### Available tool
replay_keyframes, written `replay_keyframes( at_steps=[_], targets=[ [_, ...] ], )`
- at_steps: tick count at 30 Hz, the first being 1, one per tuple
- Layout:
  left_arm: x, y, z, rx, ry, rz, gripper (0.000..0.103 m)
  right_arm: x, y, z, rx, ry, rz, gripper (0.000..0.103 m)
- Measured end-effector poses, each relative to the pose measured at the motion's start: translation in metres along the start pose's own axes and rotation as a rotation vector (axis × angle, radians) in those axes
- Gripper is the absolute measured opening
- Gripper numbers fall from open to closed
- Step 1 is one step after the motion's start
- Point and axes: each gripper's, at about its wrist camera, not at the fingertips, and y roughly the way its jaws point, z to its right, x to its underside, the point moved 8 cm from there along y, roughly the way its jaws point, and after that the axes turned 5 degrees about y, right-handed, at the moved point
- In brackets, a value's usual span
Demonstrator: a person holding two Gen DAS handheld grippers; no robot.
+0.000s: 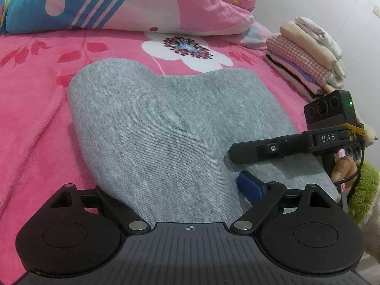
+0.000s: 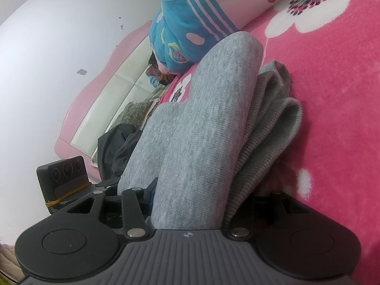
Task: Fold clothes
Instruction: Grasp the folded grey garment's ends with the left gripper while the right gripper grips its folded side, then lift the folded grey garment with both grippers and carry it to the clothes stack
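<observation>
Mid-fold: right gripper (image 2: 190,213) clamps the grey garment (image 1: 152,128) on the bed (image 1: 35,95), centre frame; left gripper (image 1: 180,190), jaws apart, must regrip.

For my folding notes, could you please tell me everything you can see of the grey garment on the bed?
The grey garment is a heathered knit, folded into a thick bundle with rounded fold edges, lying on the pink flowered blanket. From the right wrist view, ribbed knit layers show stacked along one side. Its near end lies between the wide-spread left tongs, and the right tongs are closed around the bundle's thickness. One finger of the right tongs rests on top of it.
</observation>
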Motion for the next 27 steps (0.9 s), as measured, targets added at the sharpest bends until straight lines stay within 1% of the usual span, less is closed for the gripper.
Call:
replay_keyframes(
  at_steps=[6,12,14,18,23,25,27],
  targets=[
    [0.001,-0.003,0.000,0.000,0.002,0.025,0.087,0.000,0.001,-0.002,0.026,0.006,0.012,0.049],
    [0.001,-0.012,0.003,0.019,-0.013,0.052,0.078,0.000,0.000,-0.013,0.080,0.010,0.028,0.049],
    [0.000,-0.019,0.005,0.047,-0.037,0.074,0.076,0.001,-0.001,-0.020,0.096,-0.010,0.036,0.049],
    [-0.004,-0.037,0.015,0.100,-0.070,0.116,0.076,0.005,-0.008,-0.040,0.109,-0.054,0.049,0.048],
    [-0.012,-0.059,0.043,0.162,-0.052,0.146,0.076,0.011,-0.031,-0.061,0.109,-0.081,0.075,0.048],
    [-0.018,-0.066,0.059,0.196,-0.038,0.161,0.076,0.014,-0.048,-0.070,0.112,-0.092,0.104,0.048],
    [-0.030,-0.071,0.082,0.233,-0.001,0.171,0.076,0.016,-0.071,-0.081,0.117,-0.109,0.141,0.048]
  ],
)
